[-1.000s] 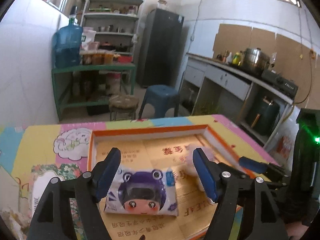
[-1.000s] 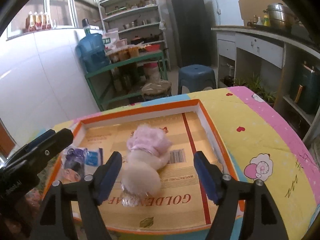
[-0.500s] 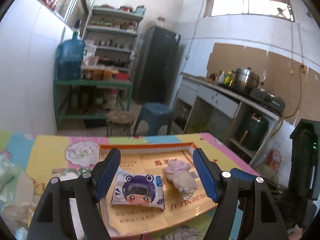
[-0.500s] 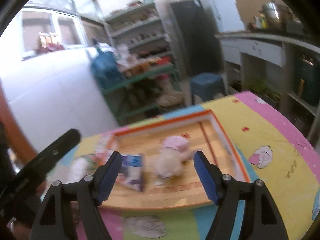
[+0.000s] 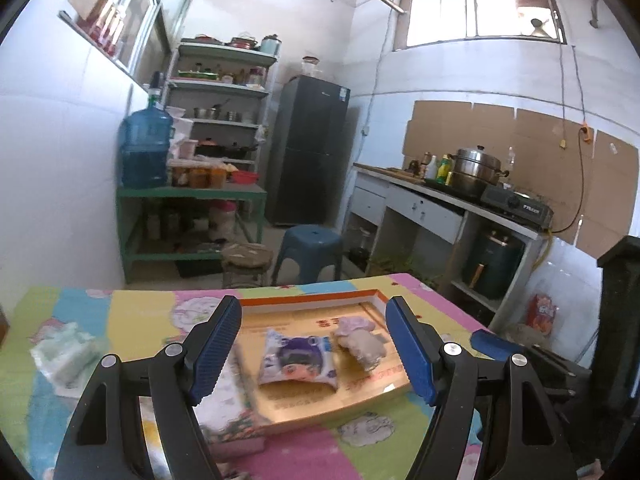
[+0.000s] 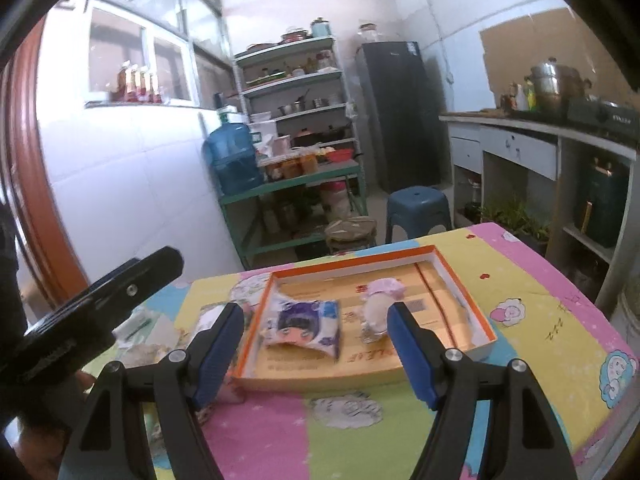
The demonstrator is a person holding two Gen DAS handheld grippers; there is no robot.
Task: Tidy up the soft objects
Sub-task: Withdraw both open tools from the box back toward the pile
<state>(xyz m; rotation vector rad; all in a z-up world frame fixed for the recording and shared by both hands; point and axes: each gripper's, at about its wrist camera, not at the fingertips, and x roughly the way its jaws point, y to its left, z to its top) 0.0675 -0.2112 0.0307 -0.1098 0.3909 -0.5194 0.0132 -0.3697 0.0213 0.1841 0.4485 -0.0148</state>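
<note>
A shallow tray sits on the tabletop, ahead of the left claw. In the tray lie a packet, directly ahead between the claw's fingers, and a plush toy just to its right, close beside it. To the claw's left, a crumpled wrapper rests on the tabletop outside the tray. From the right claw, the packet lies ahead and the toy ahead to the right.
</note>
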